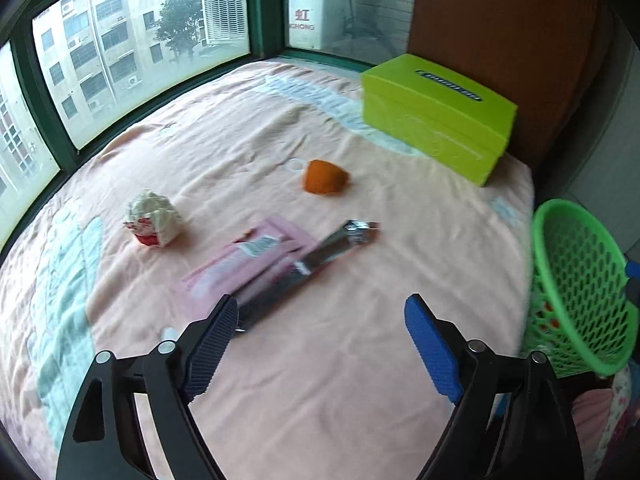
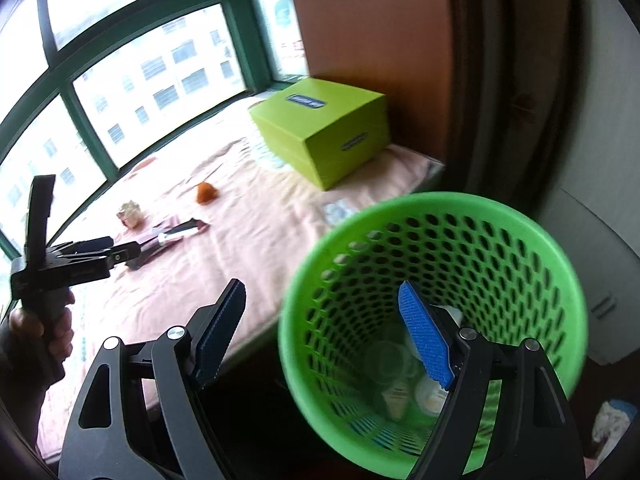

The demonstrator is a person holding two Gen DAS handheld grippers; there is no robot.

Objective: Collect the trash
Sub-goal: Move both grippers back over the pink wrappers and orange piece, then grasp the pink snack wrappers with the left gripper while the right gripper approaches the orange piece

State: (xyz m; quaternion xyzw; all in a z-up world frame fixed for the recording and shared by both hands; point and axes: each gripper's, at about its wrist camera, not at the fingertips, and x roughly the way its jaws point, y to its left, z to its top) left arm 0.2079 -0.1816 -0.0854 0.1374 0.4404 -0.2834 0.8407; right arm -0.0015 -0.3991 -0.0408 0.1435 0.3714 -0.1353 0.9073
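Note:
On the pink bedsheet (image 1: 360, 360) lie a crumpled paper wrapper (image 1: 152, 220), an orange lump (image 1: 324, 176), a flat pink packet (image 1: 240, 260) and a silver wrapper (image 1: 320, 256) lying across it. My left gripper (image 1: 320, 312) hovers open just short of the silver wrapper, with nothing between its fingers. In the right wrist view a hand (image 2: 40, 328) holds that left gripper (image 2: 120, 250) over the same wrappers (image 2: 176, 234). My right gripper (image 2: 322, 292) is open astride the near wall of the green mesh basket (image 2: 440, 200), one finger inside and one outside. Cups and packets (image 2: 400, 384) lie at the basket's bottom.
A lime-green tissue box (image 1: 436, 116) stands at the bed's far right corner against a brown board (image 1: 500, 20). Windows (image 1: 120, 60) run along the far side. The green basket (image 1: 580, 280) sits tilted off the bed's right edge. A small white ring (image 1: 294, 165) lies near the orange lump.

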